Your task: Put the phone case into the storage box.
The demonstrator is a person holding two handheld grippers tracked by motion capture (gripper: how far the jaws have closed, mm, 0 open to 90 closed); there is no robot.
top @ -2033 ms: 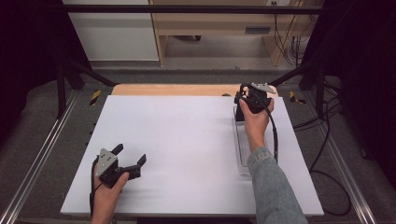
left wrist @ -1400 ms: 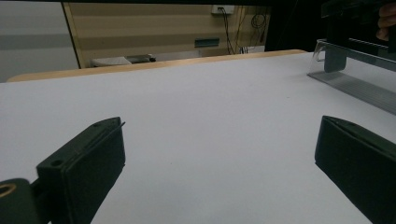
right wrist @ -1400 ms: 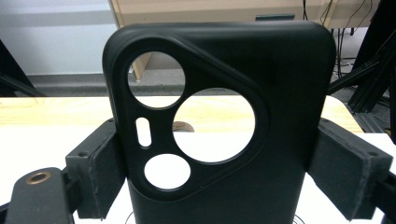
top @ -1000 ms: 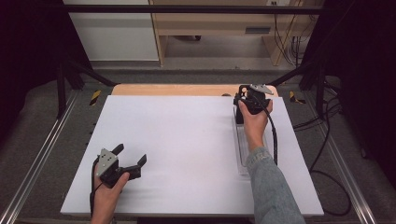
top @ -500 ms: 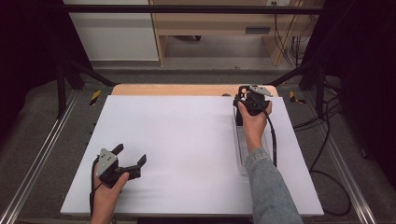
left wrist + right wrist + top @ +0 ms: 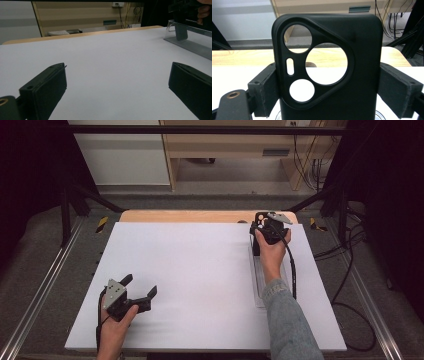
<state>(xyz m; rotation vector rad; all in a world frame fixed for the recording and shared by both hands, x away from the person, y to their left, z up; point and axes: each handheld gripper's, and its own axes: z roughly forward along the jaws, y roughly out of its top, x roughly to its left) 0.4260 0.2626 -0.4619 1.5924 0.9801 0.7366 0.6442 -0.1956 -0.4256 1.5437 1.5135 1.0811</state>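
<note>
Right claw (image 6: pixel 325 90) clamped on a black phone case (image 6: pixel 329 75); both pads press the case's side edges. Case upright, back facing the camera, with three round cutouts and a small slot inside a rounded triangular ridge. Through the cutouts: white bench top and the wooden edge behind it. In the high view the right claw (image 6: pixel 265 227) sits at the far right of the bench (image 6: pixel 200 270), near its back edge, hand wrapped around the body, grey plate on top, cable (image 6: pixel 291 270) trailing back along the forearm. Case mostly hidden there by the hand. Below the hand lies a clear tray (image 6: pixel 260 290), long, running toward the person; the claw is over its far end. In the left gripper view the tray (image 6: pixel 190 42) shows at top right, with a dark upright piece standing in it under the hand; can't tell whether it touches the tray floor.

Left claw (image 6: pixel 137 292) near the front left corner, well apart from the right one, jaws wide apart, nothing between them, low over the bare white sheet. Left gripper view (image 6: pixel 117 85) confirms: just white surface between the pads.
</note>
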